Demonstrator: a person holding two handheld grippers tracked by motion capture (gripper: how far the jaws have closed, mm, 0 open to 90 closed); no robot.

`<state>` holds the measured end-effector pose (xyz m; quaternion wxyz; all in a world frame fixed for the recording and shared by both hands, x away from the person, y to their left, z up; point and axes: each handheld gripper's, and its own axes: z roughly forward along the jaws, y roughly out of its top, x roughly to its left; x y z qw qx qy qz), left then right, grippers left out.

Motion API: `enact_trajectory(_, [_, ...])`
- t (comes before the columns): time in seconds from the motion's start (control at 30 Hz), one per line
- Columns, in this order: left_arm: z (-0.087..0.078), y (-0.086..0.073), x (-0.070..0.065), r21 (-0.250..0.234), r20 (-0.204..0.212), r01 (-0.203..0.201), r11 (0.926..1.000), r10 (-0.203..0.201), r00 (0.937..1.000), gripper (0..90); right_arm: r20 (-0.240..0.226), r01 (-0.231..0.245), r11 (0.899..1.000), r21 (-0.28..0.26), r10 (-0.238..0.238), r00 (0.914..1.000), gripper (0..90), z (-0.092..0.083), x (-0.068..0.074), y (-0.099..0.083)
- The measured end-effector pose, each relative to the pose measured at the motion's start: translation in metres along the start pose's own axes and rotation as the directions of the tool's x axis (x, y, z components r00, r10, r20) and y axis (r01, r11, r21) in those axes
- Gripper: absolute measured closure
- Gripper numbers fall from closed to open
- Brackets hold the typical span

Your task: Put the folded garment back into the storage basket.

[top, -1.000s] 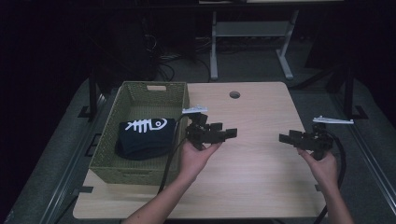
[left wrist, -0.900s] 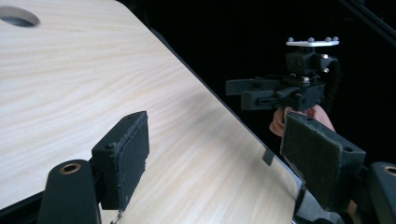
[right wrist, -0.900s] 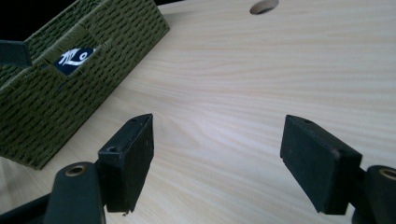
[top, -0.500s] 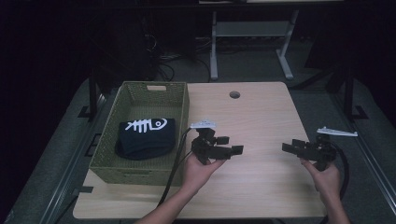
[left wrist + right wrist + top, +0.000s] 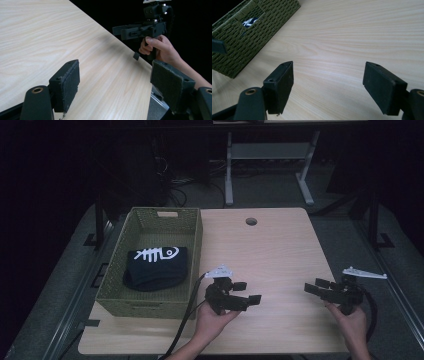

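1. High view: the left gripper (image 5: 248, 296) and the right gripper (image 5: 314, 288) hover released over the table (image 5: 270, 250)'s near edge; the folded dark garment (image 5: 156, 267) lies in the woven basket (image 5: 194, 240), far left.
2. Left gripper view: pads (image 5: 70, 82) spread, nothing between.
3. Right gripper view: pads (image 5: 384, 87) apart above bare wood.

A: How are my hands sitting?

B: Left gripper (image 5: 250, 296) is cupped in my left hand (image 5: 212, 320), palm up, jaws spread wide with nothing between the pads (image 5: 70, 82), pointing across at the other one.

A: And the right?

B: Right gripper (image 5: 314, 286) is in my right hand (image 5: 351, 320), jaws wide apart too, aimed back toward the left.
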<state>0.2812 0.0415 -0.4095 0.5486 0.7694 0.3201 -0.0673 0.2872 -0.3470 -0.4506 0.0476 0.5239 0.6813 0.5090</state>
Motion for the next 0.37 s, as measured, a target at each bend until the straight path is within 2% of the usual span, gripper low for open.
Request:
enact_trajectory(0.07, [-0.001,-0.005,-0.002,-0.011,0.006,-0.008,0.9999,0.008,0.9999,22.9,0.003,0.007,1.0,0.002,-0.007,1.0,24.0,-0.001,0.002,-0.003])
enact_trajectory(0.17, [0.0,-0.012,-0.002,-0.007,0.024,-0.014,0.9999,0.015,0.9996,22.9,-0.001,0.007,1.0,-0.017,-0.007,1.0,22.1,-0.004,0.006,-0.007])
enact_trajectory(0.23, [0.0,-0.016,-0.001,-0.025,0.039,-0.008,0.9996,0.009,0.9992,22.9,-0.004,0.011,0.999,-0.039,-0.011,0.9999,20.9,-0.008,0.01,-0.011])
enact_trajectory(0.27, [0.0,-0.018,-0.002,-0.03,0.041,-0.005,0.9995,0.006,0.9991,23.0,-0.01,0.017,0.998,-0.055,-0.018,0.9998,20.8,-0.01,0.012,-0.014])
enact_trajectory(0.33, [0.0,-0.018,-0.003,-0.002,0.032,-0.026,0.9997,0.026,0.9991,23.0,-0.012,0.021,0.997,-0.071,-0.022,0.9997,19.4,-0.014,0.014,-0.019])
enact_trajectory(0.37, [-0.001,-0.018,-0.005,-0.011,0.029,-0.029,0.9995,0.03,0.9991,23.0,-0.012,0.028,0.996,-0.081,-0.029,0.9995,19.4,-0.016,0.014,-0.021])
